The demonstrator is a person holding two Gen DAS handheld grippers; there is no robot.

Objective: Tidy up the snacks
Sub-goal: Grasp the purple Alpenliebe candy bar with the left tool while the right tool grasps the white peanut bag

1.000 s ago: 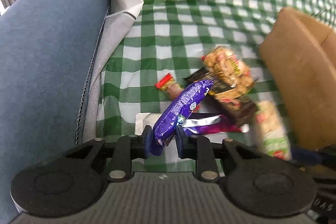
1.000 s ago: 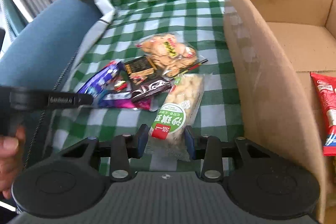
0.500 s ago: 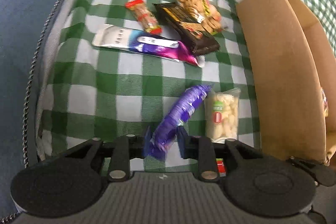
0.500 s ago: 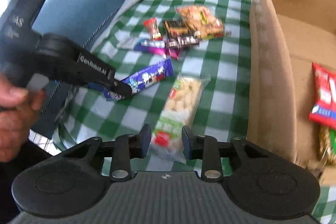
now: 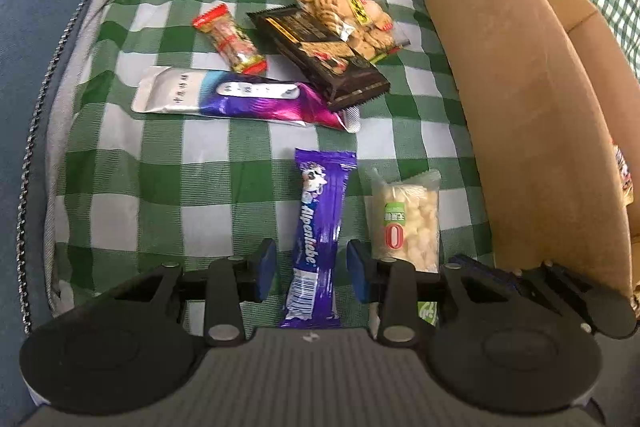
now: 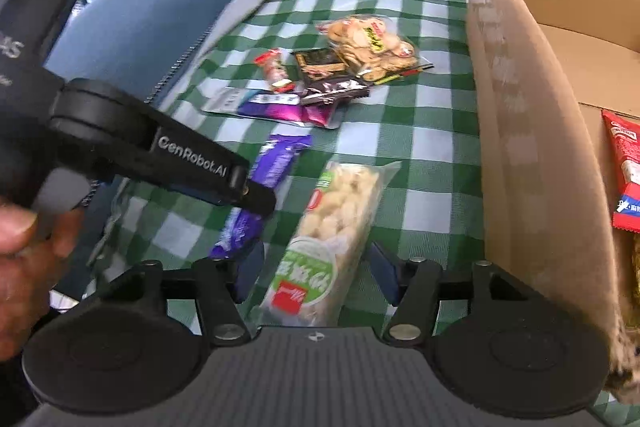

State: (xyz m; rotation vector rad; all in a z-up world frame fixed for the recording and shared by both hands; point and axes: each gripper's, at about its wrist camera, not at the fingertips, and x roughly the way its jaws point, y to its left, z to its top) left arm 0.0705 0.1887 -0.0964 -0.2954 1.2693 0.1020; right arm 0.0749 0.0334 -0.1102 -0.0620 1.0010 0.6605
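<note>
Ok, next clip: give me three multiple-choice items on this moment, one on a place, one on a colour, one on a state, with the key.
1. Where does the clear puffed-snack pack lie?
A. inside the box
B. between the purple bar and the cardboard box
C. on the black packet

2. What colour is the checked cloth?
A. red and white
B. blue and yellow
C. green and white

3. How is the left tool on the purple bar?
A. clamped on it
B. jaws apart, bar lying between them
C. lifting it clear of the cloth

Key: 1 B, it lies beside the box wall, right of the bar. 2 C, green and white squares. 3 B, the jaws are opening and gaps show on both sides of the bar.
</note>
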